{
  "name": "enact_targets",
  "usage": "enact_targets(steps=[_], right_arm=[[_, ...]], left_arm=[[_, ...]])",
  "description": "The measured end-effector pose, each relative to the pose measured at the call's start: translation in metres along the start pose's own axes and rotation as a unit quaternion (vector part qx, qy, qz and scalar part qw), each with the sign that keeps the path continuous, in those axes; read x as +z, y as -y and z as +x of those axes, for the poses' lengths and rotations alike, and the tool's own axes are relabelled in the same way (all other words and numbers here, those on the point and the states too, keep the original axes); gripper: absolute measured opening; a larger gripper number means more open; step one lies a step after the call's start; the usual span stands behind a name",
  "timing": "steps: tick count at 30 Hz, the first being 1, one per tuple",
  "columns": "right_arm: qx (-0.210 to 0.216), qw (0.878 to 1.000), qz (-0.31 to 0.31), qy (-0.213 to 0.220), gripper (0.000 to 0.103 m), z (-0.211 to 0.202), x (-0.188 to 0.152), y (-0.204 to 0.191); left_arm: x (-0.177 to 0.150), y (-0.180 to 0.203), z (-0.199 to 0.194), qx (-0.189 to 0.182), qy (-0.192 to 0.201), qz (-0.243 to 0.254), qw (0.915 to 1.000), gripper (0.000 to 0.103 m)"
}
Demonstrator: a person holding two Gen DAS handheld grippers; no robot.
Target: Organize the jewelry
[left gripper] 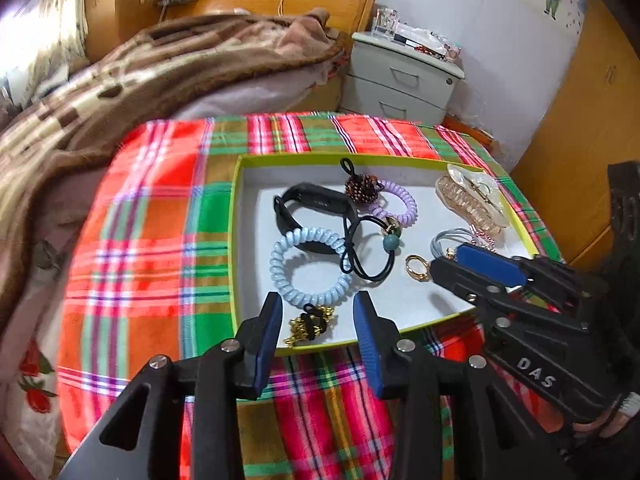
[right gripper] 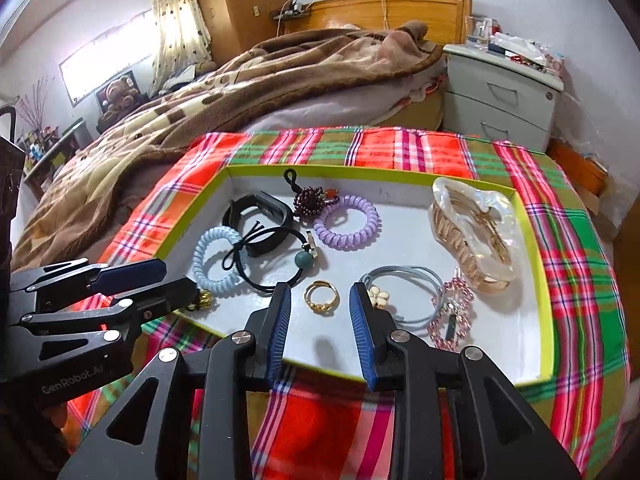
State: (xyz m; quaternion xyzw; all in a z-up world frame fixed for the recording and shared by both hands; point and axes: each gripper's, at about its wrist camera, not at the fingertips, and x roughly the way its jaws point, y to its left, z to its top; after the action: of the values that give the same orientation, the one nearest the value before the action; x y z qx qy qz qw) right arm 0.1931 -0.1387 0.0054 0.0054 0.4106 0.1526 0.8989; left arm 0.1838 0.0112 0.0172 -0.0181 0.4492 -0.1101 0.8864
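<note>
Only two bits of writing can be read: "DAS" on the body of the right gripper [left gripper: 460, 268] as the left wrist view catches it, and "GenRobot.AI", its last letter unclear, on the left gripper [right gripper: 182, 286] in the right wrist view.

Partly hidden behind the right gripper's blue pad, the grey hair tie [left gripper: 450, 238] shows only an arc in the left view, and the pink beaded piece [right gripper: 452, 316] is too tangled to name.

A shallow white tray with a lime-green rim [right gripper: 536, 240] lies on the plaid cloth [right gripper: 400, 148]. It holds a black band [right gripper: 260, 216], a pale blue coil tie [right gripper: 216, 258], a lilac coil tie [right gripper: 346, 224], a pearly claw clip [right gripper: 472, 232], a gold ring [right gripper: 322, 298] and a gold-and-black charm [left gripper: 312, 322].

Both grippers stand open, gripping nothing: the ring lies between the right jaws at the tray's near edge, the charm between the left jaws at its near left corner.
</note>
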Motion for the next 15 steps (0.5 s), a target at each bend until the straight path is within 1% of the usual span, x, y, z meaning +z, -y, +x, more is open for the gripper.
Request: enact_targets(steps=[3, 6, 9, 15], right_arm=[[-0.010, 1.000, 0.005, 0.011, 0.031, -0.013, -0.005, -0.001], [-0.021, 1.000, 0.013, 0.018, 0.032, -0.025, -0.010, -0.003], [-0.035, 0.999, 0.017, 0.028, 0.032, -0.039, -0.019, -0.006], [-0.048, 0.998, 0.024, 0.039, 0.032, -0.057, -0.033, -0.010]], left_arm=[[-0.003, 0.002, -0.009, 0.001, 0.008, -0.004, 1.0000, 0.039], [-0.008, 0.010, -0.020, 0.039, 0.024, 0.014, 0.9988, 0.040], [-0.013, 0.014, -0.028, 0.032, 0.028, 0.011, 0.9990, 0.040], [-0.028, 0.027, -0.046, 0.063, 0.048, 0.017, 0.9967, 0.040]])
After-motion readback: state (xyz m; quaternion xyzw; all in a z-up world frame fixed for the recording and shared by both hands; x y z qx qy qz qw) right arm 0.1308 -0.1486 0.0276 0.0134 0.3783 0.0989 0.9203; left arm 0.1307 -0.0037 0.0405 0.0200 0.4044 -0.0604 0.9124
